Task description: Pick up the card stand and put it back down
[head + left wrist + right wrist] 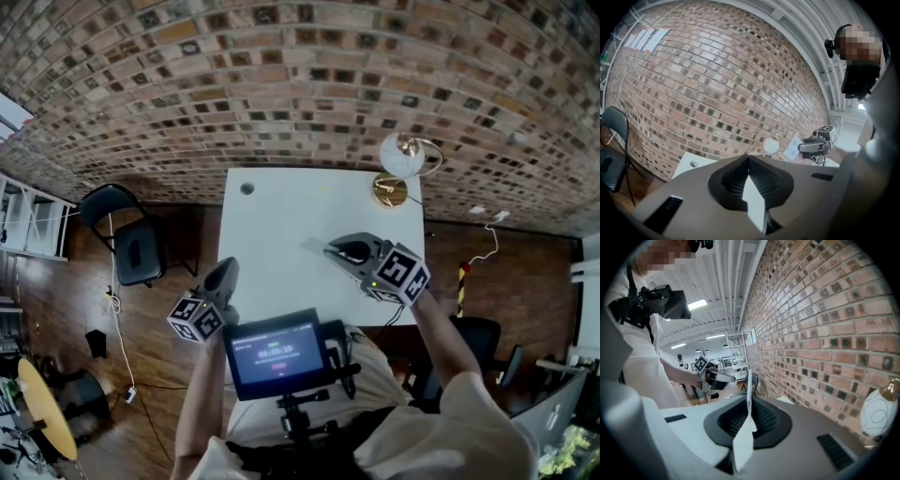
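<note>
The card stand is a thin pale sheet that juts from the tip of my right gripper, held above the white table. In the right gripper view the card stand stands edge-on between the jaws, which are shut on it. From the left gripper view I see the card stand as a light panel in front of the right gripper. My left gripper hovers at the table's front left edge; its jaws meet at the tips with nothing between them.
A lamp with a round white shade and brass base stands at the table's back right corner. A small dark round spot lies near the back left corner. A black chair stands left of the table. A brick wall runs behind.
</note>
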`<act>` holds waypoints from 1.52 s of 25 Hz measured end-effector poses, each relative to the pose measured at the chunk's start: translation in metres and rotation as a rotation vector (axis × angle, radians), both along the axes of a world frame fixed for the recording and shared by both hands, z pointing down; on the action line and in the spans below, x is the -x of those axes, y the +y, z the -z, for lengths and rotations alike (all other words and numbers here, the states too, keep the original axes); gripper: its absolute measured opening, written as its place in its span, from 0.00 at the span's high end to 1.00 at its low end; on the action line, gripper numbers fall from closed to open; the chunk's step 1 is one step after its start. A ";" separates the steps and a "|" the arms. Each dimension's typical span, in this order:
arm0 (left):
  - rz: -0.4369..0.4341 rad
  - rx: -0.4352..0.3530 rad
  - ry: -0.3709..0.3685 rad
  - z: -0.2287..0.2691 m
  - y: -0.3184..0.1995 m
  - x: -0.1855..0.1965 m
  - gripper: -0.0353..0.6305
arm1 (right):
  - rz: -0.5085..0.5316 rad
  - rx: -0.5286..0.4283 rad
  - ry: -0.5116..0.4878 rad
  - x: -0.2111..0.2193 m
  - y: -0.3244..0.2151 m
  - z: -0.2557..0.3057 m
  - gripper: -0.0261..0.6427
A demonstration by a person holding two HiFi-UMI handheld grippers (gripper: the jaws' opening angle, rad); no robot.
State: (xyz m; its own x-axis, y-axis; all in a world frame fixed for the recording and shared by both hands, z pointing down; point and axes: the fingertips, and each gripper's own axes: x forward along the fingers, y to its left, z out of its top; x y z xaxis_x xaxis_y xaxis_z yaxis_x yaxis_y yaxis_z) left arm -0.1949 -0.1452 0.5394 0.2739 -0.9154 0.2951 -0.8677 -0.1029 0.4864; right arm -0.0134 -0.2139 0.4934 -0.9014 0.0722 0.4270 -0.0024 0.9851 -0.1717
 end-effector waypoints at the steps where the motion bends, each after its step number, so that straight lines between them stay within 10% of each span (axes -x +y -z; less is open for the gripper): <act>1: -0.004 0.008 -0.004 -0.003 0.001 -0.001 0.95 | -0.002 0.009 0.001 0.000 -0.001 -0.005 0.92; 38: 0.019 0.186 -0.019 -0.079 0.023 -0.018 0.95 | -0.006 0.162 0.284 0.022 -0.018 -0.272 0.92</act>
State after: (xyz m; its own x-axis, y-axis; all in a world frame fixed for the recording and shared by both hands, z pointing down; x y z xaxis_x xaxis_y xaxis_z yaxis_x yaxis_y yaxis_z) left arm -0.1774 -0.1223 0.6185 0.2494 -0.8497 0.4646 -0.8779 0.0041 0.4788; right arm -0.0357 -0.2324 0.7652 -0.7483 0.1546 0.6451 -0.0785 0.9450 -0.3175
